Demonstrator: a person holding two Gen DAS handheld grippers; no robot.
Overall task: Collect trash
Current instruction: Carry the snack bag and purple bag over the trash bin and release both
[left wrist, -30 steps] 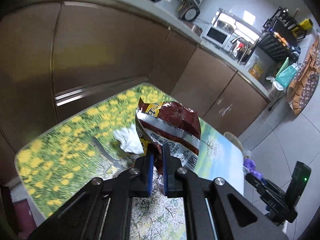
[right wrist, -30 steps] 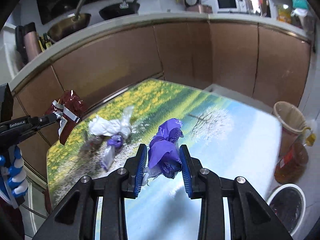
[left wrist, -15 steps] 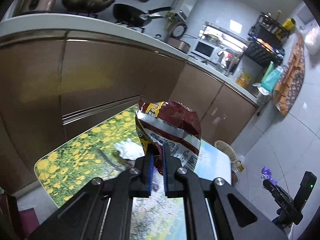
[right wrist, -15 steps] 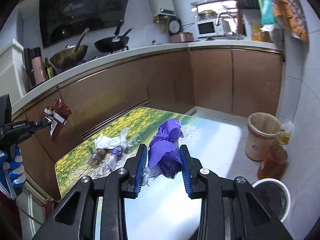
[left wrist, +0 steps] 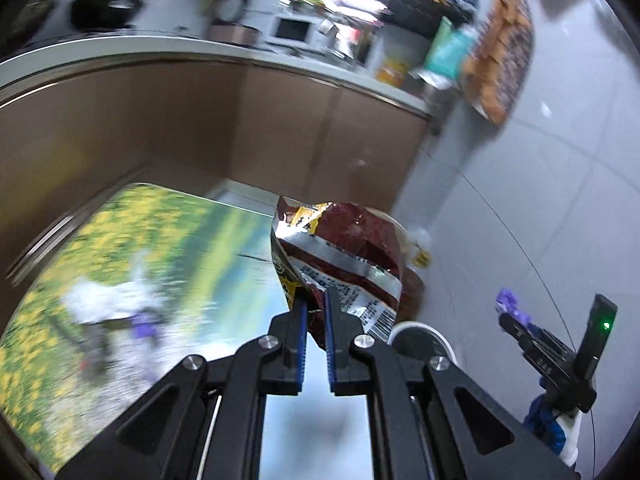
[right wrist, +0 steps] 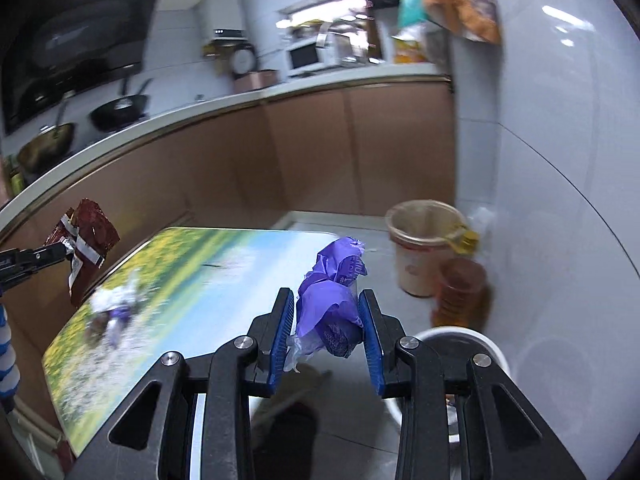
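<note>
Kitchen, brown base cabinets behind a low table with a flower-meadow print. Both views have swung right over the last second: table slid left, and the white bin on the floor is now under both grippers. Leftover wrappers still on the table, blurred. Left gripper pinched tight on the maroon snack bag. Right gripper clamped on the crumpled purple wrapper. Looks like carry-to-bin is nearly done; release next, then another trip.

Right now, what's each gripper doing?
Left gripper: closed on the dark red snack bag.
Right gripper: closed on the crumpled purple wrapper.
</note>
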